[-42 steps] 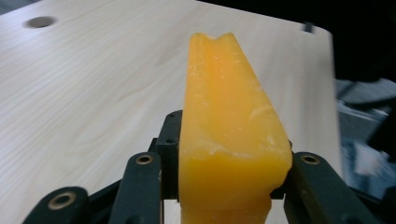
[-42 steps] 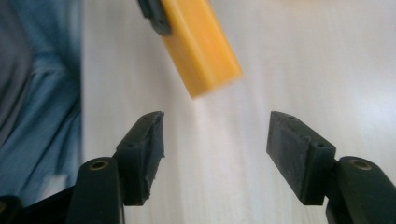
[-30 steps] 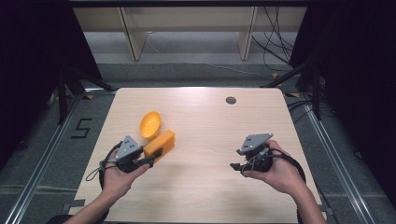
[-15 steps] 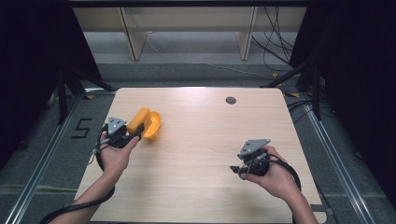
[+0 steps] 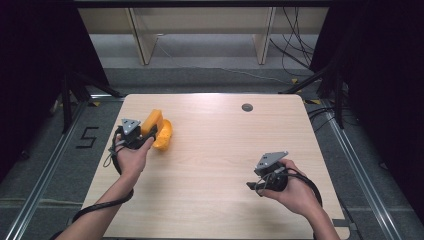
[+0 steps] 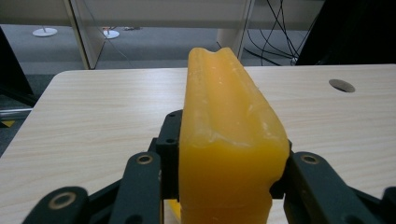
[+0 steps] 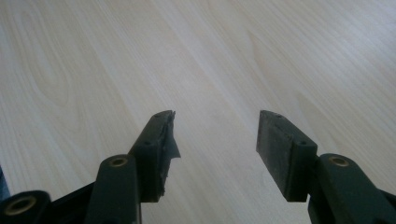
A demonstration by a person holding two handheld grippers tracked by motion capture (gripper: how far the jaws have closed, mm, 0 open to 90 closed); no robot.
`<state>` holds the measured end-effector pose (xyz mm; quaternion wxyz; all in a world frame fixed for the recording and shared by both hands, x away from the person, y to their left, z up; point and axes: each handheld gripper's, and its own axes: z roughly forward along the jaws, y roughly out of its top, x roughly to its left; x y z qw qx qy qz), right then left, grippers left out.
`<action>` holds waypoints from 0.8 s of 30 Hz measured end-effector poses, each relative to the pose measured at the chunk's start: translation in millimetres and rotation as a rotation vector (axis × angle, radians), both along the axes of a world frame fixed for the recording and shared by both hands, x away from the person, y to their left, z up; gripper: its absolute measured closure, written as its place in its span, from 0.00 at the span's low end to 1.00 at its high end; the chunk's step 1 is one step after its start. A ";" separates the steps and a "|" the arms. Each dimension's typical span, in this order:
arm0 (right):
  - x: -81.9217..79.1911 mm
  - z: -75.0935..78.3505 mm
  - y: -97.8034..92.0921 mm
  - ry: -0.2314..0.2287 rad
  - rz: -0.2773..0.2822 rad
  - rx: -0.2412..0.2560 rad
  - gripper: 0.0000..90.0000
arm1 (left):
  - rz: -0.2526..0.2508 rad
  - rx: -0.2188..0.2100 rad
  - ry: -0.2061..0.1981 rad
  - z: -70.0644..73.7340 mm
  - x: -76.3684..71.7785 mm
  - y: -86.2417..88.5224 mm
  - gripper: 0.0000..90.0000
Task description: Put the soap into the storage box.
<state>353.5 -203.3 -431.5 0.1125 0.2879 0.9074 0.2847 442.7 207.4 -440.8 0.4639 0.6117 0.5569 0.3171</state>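
left hand-held gripper [image 5: 146, 134] clamping yellow block [image 6: 229, 140]

Yellow-orange block [image 6: 229, 140], glossy, paler waxy streaks along top edge; second orange piece [image 5: 164, 135] beside it, same hue. Left gripper [image 5: 145, 134] black, grey plate on top. Right gripper [image 7: 215, 144] black jaws, brass-coloured pins, grey plate. Table [image 5: 225, 150] pale wood, fine straight grain; dark round hole [image 5: 247, 107] near far edge. Floor [image 5: 45, 165] grey, black "5" mark [image 5: 88, 137].
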 end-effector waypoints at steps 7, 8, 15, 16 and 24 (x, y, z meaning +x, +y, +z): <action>-0.1 -2.7 -0.3 0.007 -0.006 0.008 0.52 | 0.027 -0.011 0.007 -5.6 6.0 -3.1 0.67; 0.1 -2.7 -0.2 0.008 -0.004 0.008 0.52 | 0.028 -0.011 0.007 -6.6 6.6 -4.1 0.67; -0.2 -4.9 0.4 0.027 0.000 -0.001 0.52 | 0.029 0.002 0.012 -13.2 10.2 -8.9 0.67; -0.2 -4.9 0.4 0.027 0.000 -0.001 0.52 | 0.030 0.009 0.010 -14.0 10.8 -8.8 0.67; -1.2 -7.2 3.1 0.064 0.009 -0.019 0.51 | 0.038 0.015 -0.007 -21.2 14.8 -11.6 0.67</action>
